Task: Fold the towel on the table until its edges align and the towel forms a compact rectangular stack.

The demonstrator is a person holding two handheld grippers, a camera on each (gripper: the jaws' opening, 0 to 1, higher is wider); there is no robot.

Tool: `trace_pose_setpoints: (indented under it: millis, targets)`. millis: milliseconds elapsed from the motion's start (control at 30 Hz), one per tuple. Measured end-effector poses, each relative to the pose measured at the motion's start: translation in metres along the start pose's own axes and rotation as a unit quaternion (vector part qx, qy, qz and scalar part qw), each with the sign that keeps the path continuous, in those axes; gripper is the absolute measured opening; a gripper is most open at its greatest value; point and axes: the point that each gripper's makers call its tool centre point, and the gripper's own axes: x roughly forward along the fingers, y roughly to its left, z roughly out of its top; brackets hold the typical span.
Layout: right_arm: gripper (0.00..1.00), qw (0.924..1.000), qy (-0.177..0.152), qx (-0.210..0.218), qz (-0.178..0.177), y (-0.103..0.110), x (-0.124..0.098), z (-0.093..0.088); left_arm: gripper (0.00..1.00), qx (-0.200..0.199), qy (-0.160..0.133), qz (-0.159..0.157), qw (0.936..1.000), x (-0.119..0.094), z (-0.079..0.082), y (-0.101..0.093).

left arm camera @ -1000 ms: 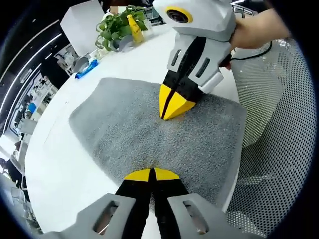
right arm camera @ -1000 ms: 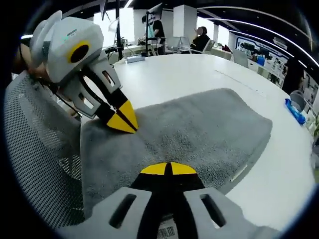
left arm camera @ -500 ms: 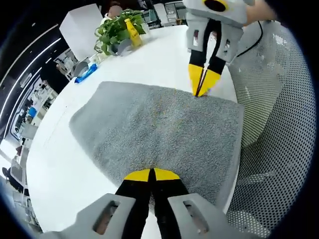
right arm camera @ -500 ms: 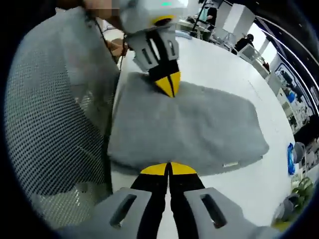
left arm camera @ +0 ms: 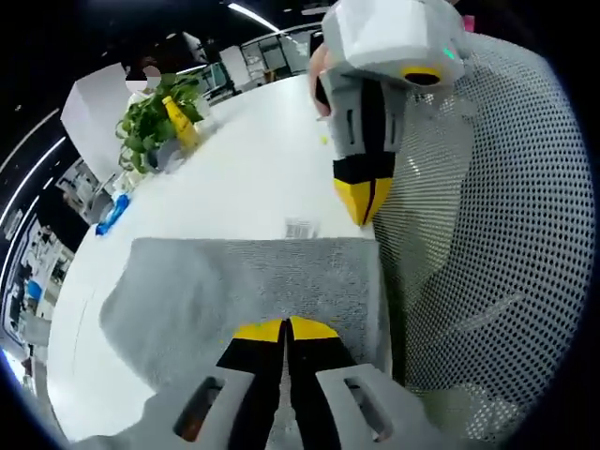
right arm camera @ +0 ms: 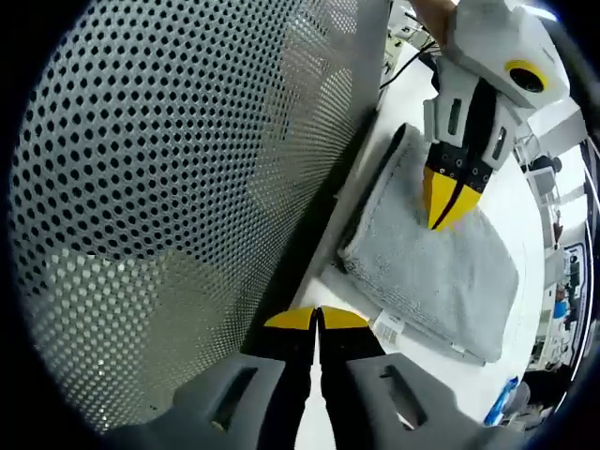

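My left gripper (left arm camera: 284, 330), jaws pressed together, rests on the folded towel (left arm camera: 234, 286). My right gripper (right arm camera: 317, 319) is closed, beside the mesh chair (right arm camera: 169, 187).

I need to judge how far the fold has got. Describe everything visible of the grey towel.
The grey towel is a thick terry cloth, folded into stacked layers whose edges show in the right gripper view. It lies flat on the white table, along the edge nearest the mesh chair. A small white label sticks out at one corner. The left gripper, jaws together, sits over the towel; contact cannot be confirmed. The right gripper hovers off its corner, shut, holding nothing.
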Motion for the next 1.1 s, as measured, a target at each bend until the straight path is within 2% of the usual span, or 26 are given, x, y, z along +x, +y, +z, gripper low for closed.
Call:
trace_pose_setpoints:
  millis: [100,167,200,233,300,367,433,500,567,600,633,667,700,733,767,800,867,933,1033,1100]
  targets:
    - [0.00,0.9994,0.013,-0.030,-0.010,-0.003,0.001,-0.001,0.01,0.003,0.003,-0.010,0.9999,0.005,-0.002,-0.006]
    - [0.00,0.9997,0.015,-0.020,-0.009,-0.004,0.002,0.001,0.01,-0.004,0.010,-0.005,0.9999,0.006,-0.005,-0.001]
    - [0.00,0.9998,0.016,0.005,-0.011,-0.004,0.002,0.001,0.01,-0.022,0.023,0.003,0.9995,0.005,-0.011,0.002]
    - [0.00,0.9998,0.012,0.011,-0.007,-0.005,0.002,0.003,0.01,-0.039,0.034,0.011,0.9986,0.004,-0.016,0.007]
    - [0.00,0.9999,0.010,0.006,-0.010,-0.004,0.002,0.003,0.01,-0.048,0.032,0.014,0.9983,0.005,-0.016,0.010]
    - [0.00,1.0000,0.008,0.004,-0.003,-0.002,0.001,0.005,0.01,-0.006,0.049,0.027,0.9984,0.003,-0.022,0.015]
    - [0.02,0.9999,0.008,-0.001,-0.006,-0.003,0.001,0.005,0.01,0.017,0.055,0.035,0.9977,0.003,-0.024,0.017]
    - [0.10,0.9997,0.009,-0.005,-0.021,-0.009,0.000,0.005,0.01,-0.016,0.054,0.037,0.9977,0.003,-0.025,0.018]
    - [0.16,0.9995,0.005,0.008,-0.030,-0.017,-0.001,0.007,0.01,-0.019,0.059,0.046,0.9970,0.002,-0.028,0.023]
    - [0.17,0.9995,0.002,0.020,-0.025,-0.017,0.000,0.007,0.01,-0.011,0.073,0.058,0.9956,0.000,-0.033,0.028]
    - [0.19,0.9996,0.000,0.017,-0.024,-0.017,0.000,0.007,0.01,0.004,0.112,0.086,0.9899,-0.005,-0.045,0.040]
    - [0.22,0.9996,0.003,0.018,-0.022,-0.016,0.002,0.006,0.01,0.006,0.134,0.101,0.9858,-0.009,-0.053,0.046]
    - [0.27,0.9995,0.010,0.014,-0.025,-0.016,0.003,0.003,0.01,-0.001,0.144,0.112,0.9832,-0.011,-0.060,0.051]
    - [0.29,0.9995,0.018,0.002,-0.027,-0.017,0.005,0.002,0.01,-0.005,0.139,0.111,0.9840,-0.010,-0.060,0.051]
    - [0.27,0.9991,0.024,-0.013,-0.032,-0.020,0.006,0.002,0.01,-0.022,0.113,0.100,0.9883,-0.008,-0.055,0.047]
    - [0.28,0.9994,0.022,-0.011,-0.024,-0.020,0.009,0.006,0.01,-0.043,0.111,0.108,0.9870,-0.010,-0.056,0.048]
    - [0.28,0.9993,0.016,-0.017,-0.030,-0.028,0.011,0.012,0.01,-0.028,0.117,0.106,0.9870,-0.010,-0.055,0.046]
    - [0.27,0.9990,0.016,-0.030,-0.030,-0.033,0.013,0.019,0.01,0.004,0.127,0.106,0.9863,-0.009,-0.054,0.045]
    - [0.25,0.9967,-0.019,-0.044,-0.065,-0.051,0.002,0.037,0.01,0.005,0.126,0.106,0.9863,-0.010,-0.054,0.045]
    - [0.18,0.9947,-0.018,-0.043,-0.091,-0.065,-0.003,0.037,0.01,0.010,0.124,0.106,0.9865,-0.012,-0.053,0.044]
